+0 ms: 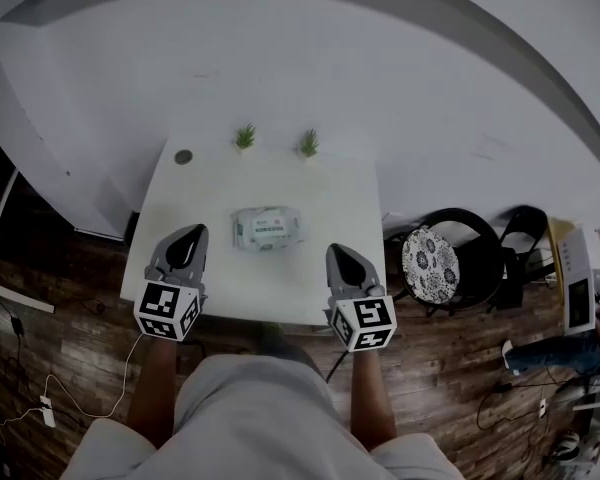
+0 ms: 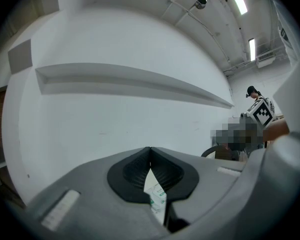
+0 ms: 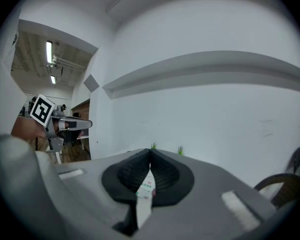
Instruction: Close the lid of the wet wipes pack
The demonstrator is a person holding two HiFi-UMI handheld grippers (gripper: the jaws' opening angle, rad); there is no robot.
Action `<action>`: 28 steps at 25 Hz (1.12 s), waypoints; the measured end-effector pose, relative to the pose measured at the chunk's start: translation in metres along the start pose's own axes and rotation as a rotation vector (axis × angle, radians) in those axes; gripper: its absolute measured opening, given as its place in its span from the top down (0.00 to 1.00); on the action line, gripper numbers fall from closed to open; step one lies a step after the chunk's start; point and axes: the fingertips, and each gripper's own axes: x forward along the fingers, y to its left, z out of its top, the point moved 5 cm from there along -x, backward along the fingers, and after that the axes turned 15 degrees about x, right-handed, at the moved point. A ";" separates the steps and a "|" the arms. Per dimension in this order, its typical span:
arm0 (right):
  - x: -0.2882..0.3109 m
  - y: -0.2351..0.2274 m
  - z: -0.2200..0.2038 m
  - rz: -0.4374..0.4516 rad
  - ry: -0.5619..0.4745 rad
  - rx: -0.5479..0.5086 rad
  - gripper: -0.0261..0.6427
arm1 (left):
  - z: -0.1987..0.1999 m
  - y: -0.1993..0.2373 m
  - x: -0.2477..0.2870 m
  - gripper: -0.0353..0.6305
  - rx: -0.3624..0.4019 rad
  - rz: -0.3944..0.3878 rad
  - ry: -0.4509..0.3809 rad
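Note:
The wet wipes pack [image 1: 268,228], white with green print, lies flat in the middle of the small white table [image 1: 210,183]. From above its lid looks flat; I cannot tell more. My left gripper [image 1: 191,232] hovers over the table's near left part, left of the pack and apart from it. The right gripper [image 1: 337,252] hovers at the near right, also apart. Both point toward the wall. In the left gripper view the jaws [image 2: 150,149] meet at the tips, and the pack [image 2: 157,196] shows below them. In the right gripper view the jaws [image 3: 150,151] are likewise closed and hold nothing.
Two small green plants [image 1: 245,136] [image 1: 308,143] and a round dark disc [image 1: 183,156] sit at the table's far edge by the white wall. A black chair with a patterned cushion [image 1: 430,261] stands right of the table. Cables lie on the wooden floor [image 1: 50,398].

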 end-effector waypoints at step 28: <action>-0.015 -0.013 0.016 -0.033 -0.072 0.023 0.96 | 0.023 0.007 -0.008 0.94 0.040 0.044 -0.046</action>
